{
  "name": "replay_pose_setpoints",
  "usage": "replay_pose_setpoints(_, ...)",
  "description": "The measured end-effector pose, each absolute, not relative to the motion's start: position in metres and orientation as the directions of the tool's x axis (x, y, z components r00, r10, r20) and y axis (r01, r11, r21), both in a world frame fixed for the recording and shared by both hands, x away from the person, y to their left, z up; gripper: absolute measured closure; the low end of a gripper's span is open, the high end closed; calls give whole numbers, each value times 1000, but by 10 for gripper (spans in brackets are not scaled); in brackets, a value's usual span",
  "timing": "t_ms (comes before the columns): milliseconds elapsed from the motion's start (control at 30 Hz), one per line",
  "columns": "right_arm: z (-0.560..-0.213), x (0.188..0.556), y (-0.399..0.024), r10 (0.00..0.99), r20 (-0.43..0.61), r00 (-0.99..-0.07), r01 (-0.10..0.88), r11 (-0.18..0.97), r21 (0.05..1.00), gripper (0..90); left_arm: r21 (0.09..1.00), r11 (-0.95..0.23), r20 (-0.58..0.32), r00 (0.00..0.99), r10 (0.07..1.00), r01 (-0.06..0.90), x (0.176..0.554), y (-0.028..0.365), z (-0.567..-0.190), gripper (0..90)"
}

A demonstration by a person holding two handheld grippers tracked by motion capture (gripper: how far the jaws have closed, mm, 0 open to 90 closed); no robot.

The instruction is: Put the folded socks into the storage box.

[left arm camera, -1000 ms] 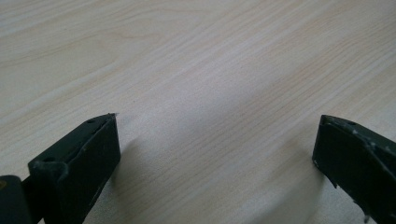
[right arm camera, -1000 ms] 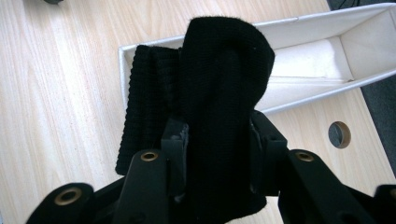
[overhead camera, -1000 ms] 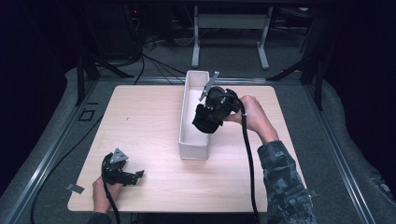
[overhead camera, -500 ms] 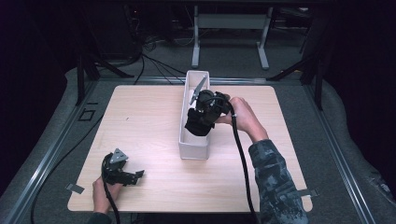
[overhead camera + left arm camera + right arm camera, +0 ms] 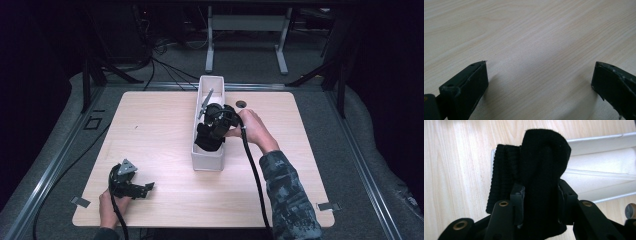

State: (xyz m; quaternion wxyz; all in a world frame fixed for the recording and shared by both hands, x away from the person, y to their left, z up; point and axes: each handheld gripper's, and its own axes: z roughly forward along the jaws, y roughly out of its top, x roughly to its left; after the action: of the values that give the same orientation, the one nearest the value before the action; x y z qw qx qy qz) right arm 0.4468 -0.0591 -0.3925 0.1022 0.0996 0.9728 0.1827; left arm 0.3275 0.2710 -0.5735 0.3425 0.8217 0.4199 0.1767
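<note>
The right gripper [image 5: 209, 141] has been brought down and toward nine o'clock since a second ago, from above the far half of the white bin [image 5: 207, 162] to just over its near end, as seen in the high view. Its fingers [image 5: 517, 202] are clamped on a black knitted cloth [image 5: 541, 165], a folded or rolled piece that looks like a sock, and the grip has been kept unchanged. In the right gripper view the cloth is seen standing up between the fingers, with the near corner of the bin and the pale wood of the bench [image 5: 456, 170] behind it. By this descent the cloth is judged to be on its way into the bin, with release not yet made.

The bin is a long, narrow white tray lying along the twelve-to-six line at the middle of the bench. At its twelve o'clock end a grey, stick-like object [image 5: 205, 102] is leaned against the wall; what it is cannot be told. The rest of the interior appears bare and white.

The left gripper [image 5: 142, 189] has been kept at rest at the seven o'clock corner of the bench, its fingers [image 5: 466, 85] spread wide with nothing between them.
</note>
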Motion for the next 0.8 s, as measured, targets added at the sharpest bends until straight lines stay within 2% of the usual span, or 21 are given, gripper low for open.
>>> replay_pose_setpoints(800,-439,464,-45,212,-127,-969,164,935,315,631,711,-413,3,585,811,569,327,271,-574,5)
